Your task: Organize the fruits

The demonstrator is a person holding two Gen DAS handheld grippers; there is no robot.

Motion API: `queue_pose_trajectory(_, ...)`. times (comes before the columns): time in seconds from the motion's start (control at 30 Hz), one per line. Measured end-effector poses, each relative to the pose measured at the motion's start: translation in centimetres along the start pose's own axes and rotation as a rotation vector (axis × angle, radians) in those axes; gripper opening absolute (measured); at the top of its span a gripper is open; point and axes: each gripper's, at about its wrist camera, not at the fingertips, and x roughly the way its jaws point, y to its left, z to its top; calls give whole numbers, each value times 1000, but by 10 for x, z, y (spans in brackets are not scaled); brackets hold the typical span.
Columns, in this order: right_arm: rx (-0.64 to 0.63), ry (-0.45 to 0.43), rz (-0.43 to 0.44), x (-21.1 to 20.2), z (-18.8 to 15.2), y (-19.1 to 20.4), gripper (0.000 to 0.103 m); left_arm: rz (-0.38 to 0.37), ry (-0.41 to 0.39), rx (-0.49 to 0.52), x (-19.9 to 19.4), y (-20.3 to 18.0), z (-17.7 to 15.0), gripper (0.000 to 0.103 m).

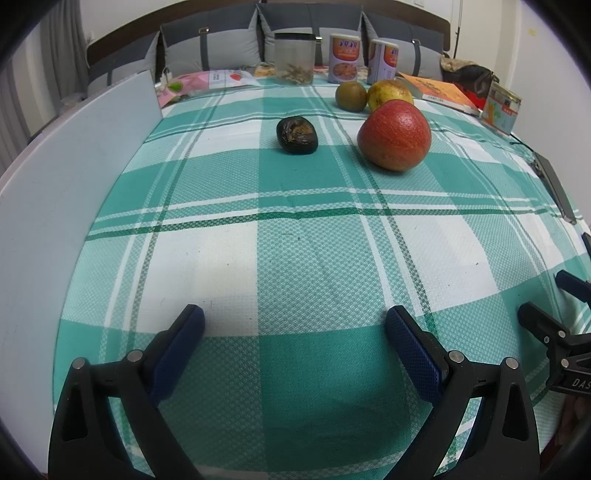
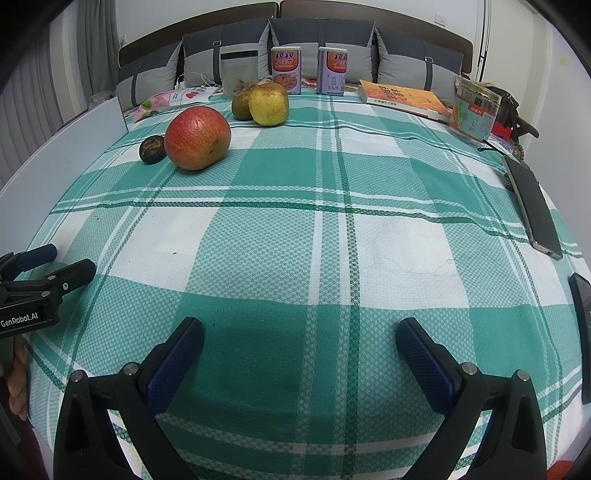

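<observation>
A green and white checked cloth (image 2: 295,229) is covering the table. Behind it, four grey cushions with dark tops (image 2: 321,48) are leaning on a dark brown headboard (image 2: 369,11). White walls (image 2: 184,14) are standing at the back, and a grey curtain (image 2: 26,122) is hanging on the left.

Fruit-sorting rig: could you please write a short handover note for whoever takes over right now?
Left claw: open, empty, low over the near part of the checked cloth.
Right claw: open, empty, likewise near the front edge.
Fruits, all loose at the far side: red apple, dark wrinkled fruit to its left, apart from it; yellow pear and brown-green fruit side by side behind.
Done: nothing visibly grouped or picked up.
Left: all four fruits; no tray or bowl visible.
</observation>
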Motion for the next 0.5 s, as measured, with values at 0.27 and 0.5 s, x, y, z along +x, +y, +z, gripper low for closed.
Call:
queue_pose_trajectory(0.27, 0, 5, 15, 0, -1, 0, 103, -48, 41, 74, 3, 10, 9, 103)
queue_pose_trajectory(0.5, 148, 83, 261, 8, 42, -8, 103, -34, 7, 45, 3, 20, 5, 103)
